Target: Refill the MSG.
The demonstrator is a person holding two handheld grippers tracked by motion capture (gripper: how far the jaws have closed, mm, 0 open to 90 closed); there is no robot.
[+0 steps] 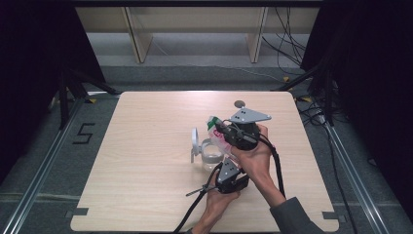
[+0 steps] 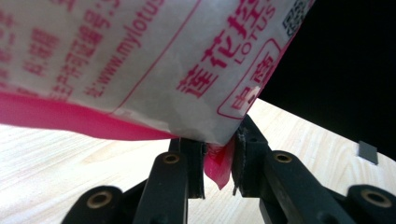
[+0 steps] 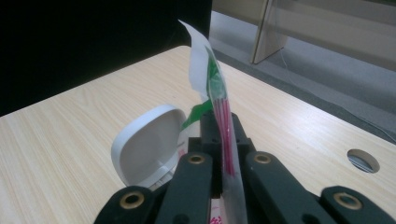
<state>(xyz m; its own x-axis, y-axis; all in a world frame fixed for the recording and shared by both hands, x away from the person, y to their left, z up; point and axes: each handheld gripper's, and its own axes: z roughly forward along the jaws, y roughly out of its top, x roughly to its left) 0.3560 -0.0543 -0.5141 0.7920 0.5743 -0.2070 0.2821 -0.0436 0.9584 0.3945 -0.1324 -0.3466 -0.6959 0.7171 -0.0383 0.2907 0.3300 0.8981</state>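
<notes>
Both grippers hold one printed sachet [image 1: 217, 130] above the right-centre of the desk [image 1: 146, 195], nearer the far edge than the near one. The sachet is white with red lettering and a pink sealed edge; a green patch marks its upper end.

Left gripper [image 2: 218, 161]: jaws narrow, clamped on the pink lower corner of the sachet, whose printed face spreads above them in the left gripper view. In the high view this gripper [image 1: 221, 168] sits nearer the person, below the container.

Right gripper [image 3: 223, 135]: jaws pressed together on the sachet's edge, with the torn-looking white and green top rising clear above them. In the high view it [image 1: 221, 127] is the farther one, under its grey plate.

A clear lidded container [image 1: 209, 155] stands on the desk directly beneath the sachet, its white hinged lid [image 3: 152, 144] swung up and open on the side towards the desk's left edge. Contents cannot be made out.

Judgement: the step in hand appears to be pouring or emptying the sachet into the open container. The next move calls for tilting the opened end down over the mouth while the lower corner is raised, keeping both grips firm so the sachet does not slip or spill past the rim.
</notes>
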